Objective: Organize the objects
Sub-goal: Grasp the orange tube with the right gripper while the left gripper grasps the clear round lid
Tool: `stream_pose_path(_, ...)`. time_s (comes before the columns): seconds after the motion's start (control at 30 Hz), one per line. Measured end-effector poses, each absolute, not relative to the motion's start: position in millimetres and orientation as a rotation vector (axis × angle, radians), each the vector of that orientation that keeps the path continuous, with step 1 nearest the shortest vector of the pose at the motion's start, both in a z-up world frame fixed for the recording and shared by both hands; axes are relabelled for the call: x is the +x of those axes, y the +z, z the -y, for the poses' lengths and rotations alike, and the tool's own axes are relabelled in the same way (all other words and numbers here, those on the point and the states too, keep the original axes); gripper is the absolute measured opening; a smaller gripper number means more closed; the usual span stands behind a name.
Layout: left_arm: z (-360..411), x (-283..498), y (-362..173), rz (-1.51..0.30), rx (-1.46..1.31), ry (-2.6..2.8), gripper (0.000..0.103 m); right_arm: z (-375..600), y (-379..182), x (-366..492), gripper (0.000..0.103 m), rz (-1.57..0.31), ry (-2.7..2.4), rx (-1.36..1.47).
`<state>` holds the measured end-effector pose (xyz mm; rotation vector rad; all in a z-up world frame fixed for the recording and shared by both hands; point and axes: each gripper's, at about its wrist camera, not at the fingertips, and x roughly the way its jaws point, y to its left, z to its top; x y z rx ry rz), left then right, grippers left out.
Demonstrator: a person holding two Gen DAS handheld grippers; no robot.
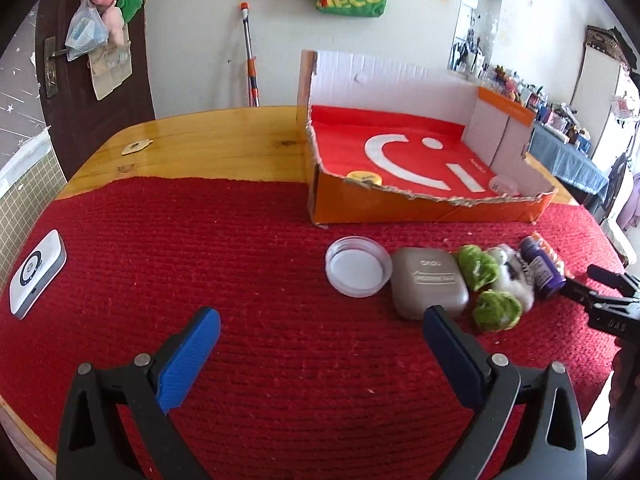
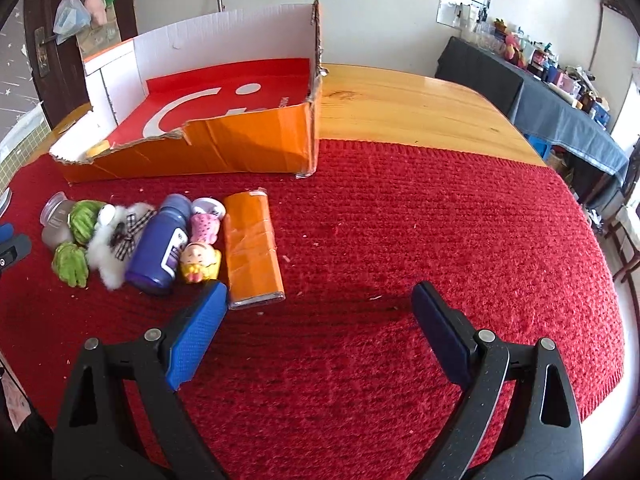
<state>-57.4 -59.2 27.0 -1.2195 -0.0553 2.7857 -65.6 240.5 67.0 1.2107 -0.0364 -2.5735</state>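
Small objects lined in row on red woven mat (image 2: pixel 400 220), just before torn orange cardboard box (image 2: pixel 224 148) (likely sorting destination). Left gripper (image 1: pixel 320 330) released, near grey rounded case (image 1: pixel 428 288). Right gripper (image 2: pixel 318 300) released, beside orange rectangular pack (image 2: pixel 252 248); nothing grasped.

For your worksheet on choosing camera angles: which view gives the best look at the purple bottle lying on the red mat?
The right wrist view: the purple bottle lies there in full, cap to base, label showing, between the white plush toy and a small doll. The left wrist view shows it only small, near the edge, foreshortened.
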Motion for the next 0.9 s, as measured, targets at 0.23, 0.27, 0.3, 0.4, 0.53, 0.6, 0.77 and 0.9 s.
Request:
stream_pose_path(0.23,65.4,-75.2,19.7,0.011,-1.297,2.74,0.103,-247.5,68.6,-79.2,0.094,0.016,-2.576,1.218)
stream_pose_path(0.27,65.5,-78.1,19.4,-0.002,-1.302,2.737,0.103,-245.9,68.8,-81.0,0.094,0.003,-2.565,1.214)
stream_pose_path(0.3,65.4,-80.2,19.1,-0.018,-1.308,2.734,0.103,-244.0,69.0,-82.6,0.094,-0.01,-2.563,1.213)
stream_pose_path(0.4,63.1,-87.7,17.4,-0.083,-1.33,2.73,0.102,-239.7,69.0,-87.8,0.094,-0.019,-2.556,1.215)
stream_pose_path(0.53,60.5,-94.6,14.4,-0.119,-1.344,2.695,0.101,-240.1,69.3,-96.1,0.092,0.01,-2.512,1.219)
stream_pose_path(0.6,59.3,-96.9,14.6,-0.129,-1.341,2.688,0.101,-239.1,70.1,-98.3,0.088,0.008,-2.497,1.216)
stream_pose_path(0.77,56.8,-103.6,15.3,-0.151,-1.341,2.671,0.101,-235.8,72.0,-100.8,0.077,0.011,-2.476,1.213)
stream_pose_path(0.9,55.5,-107.7,15.0,-0.14,-1.339,2.654,0.098,-234.2,73.9,-101.0,0.066,0.016,-2.465,1.209)
